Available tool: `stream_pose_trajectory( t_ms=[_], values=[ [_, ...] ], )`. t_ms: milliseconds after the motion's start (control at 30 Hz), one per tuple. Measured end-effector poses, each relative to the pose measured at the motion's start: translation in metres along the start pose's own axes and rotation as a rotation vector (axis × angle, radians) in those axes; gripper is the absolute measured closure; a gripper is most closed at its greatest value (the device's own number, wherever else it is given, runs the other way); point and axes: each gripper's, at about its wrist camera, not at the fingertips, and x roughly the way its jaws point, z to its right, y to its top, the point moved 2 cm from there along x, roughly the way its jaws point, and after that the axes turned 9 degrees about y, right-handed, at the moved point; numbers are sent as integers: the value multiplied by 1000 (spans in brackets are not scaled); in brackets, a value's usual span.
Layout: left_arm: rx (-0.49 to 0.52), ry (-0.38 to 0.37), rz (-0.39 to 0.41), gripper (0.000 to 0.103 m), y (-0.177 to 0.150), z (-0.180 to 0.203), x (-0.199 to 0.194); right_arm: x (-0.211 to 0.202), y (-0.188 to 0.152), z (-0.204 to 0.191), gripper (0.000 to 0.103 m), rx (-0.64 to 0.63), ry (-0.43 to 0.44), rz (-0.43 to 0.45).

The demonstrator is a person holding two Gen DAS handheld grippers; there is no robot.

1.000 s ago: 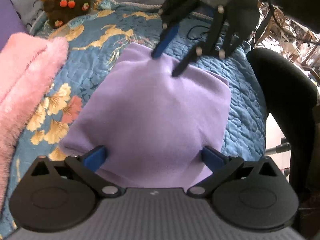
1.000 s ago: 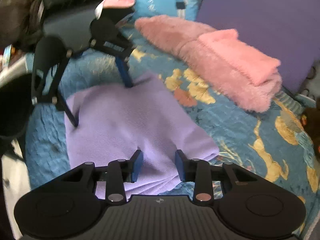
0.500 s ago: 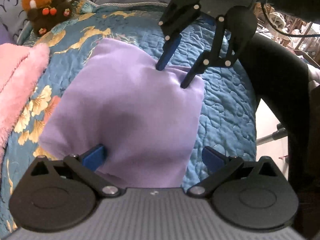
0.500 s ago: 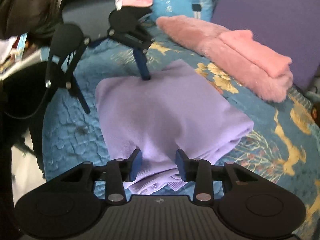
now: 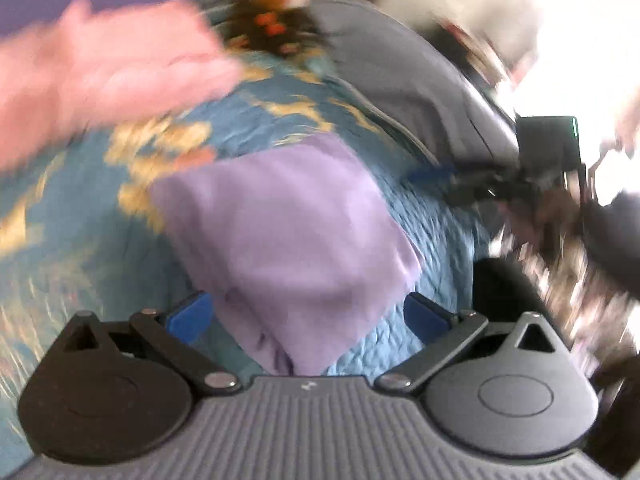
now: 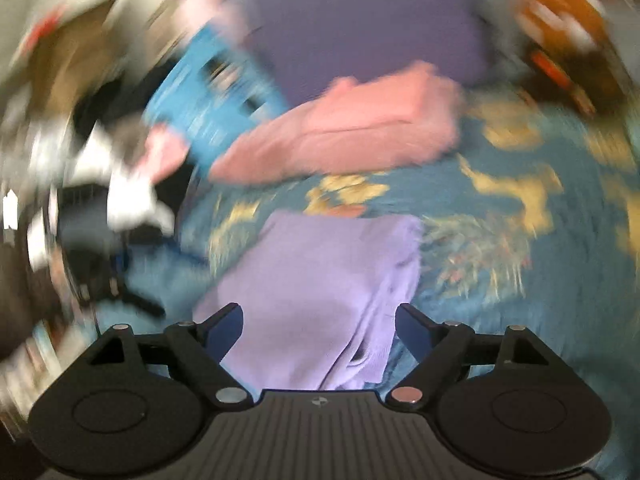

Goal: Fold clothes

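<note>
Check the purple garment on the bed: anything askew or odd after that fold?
Mostly tidy. The purple garment lies folded on the quilt, but at its near right corner the layers splay out loosely and unevenly. Both grippers have open jaws; the right's are opening, clear of the cloth. Blur hides finer detail.

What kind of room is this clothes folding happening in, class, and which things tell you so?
Probably a bedroom: the purple garment lies on a blue quilted bedspread, with a stuffed toy and a fluffy pink blanket near the head end.

Heavy motion blur, fisheye warp, right-edge glare.
</note>
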Motion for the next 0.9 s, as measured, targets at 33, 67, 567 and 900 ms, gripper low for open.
stream_pose_trajectory(
  t_ms=[33, 67, 567, 900],
  values=[
    [-56, 14, -7, 0, 0, -9, 6, 0, 0, 10, 20, 79, 20, 26],
    [-102, 27, -18, 0, 0, -16, 12, 3, -1, 18, 20, 136, 39, 42],
    [-527, -311, 49, 0, 0, -75, 75, 63, -5, 72, 0, 442, 104, 30],
    [-488, -279, 60, 1, 21, -56, 97, 95, 13, 69, 0, 445, 142, 11]
  ],
)
